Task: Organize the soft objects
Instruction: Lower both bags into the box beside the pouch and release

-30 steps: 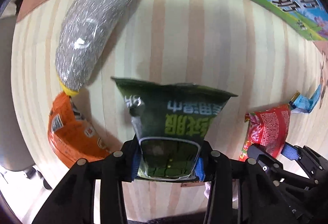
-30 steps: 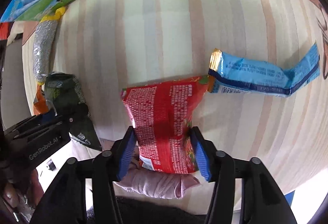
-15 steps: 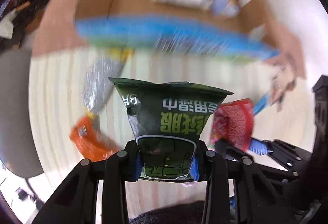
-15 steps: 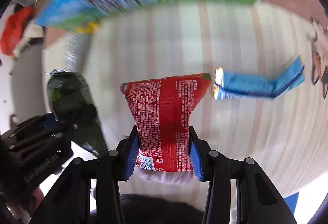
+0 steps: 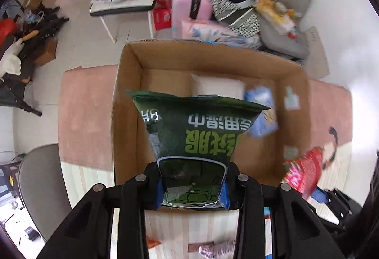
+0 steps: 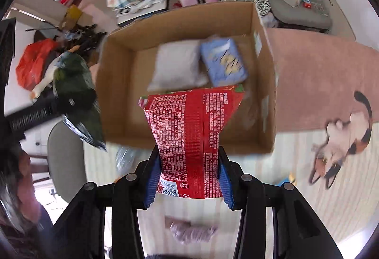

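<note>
Your left gripper (image 5: 191, 190) pinches a dark green snack bag (image 5: 196, 138) at frame centre, your right gripper (image 6: 188, 180) a red packet (image 6: 191, 138), both raised before the open cardboard box (image 6: 118, 83) holding a white pouch (image 6: 177, 67) and blue pack (image 6: 223, 62).

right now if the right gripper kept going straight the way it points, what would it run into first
Probably the cardboard box. The right gripper, shut on the red packet, points over its near wall into the open top, toward the white pillow pack and blue pack inside. Depth is unclear.
</note>
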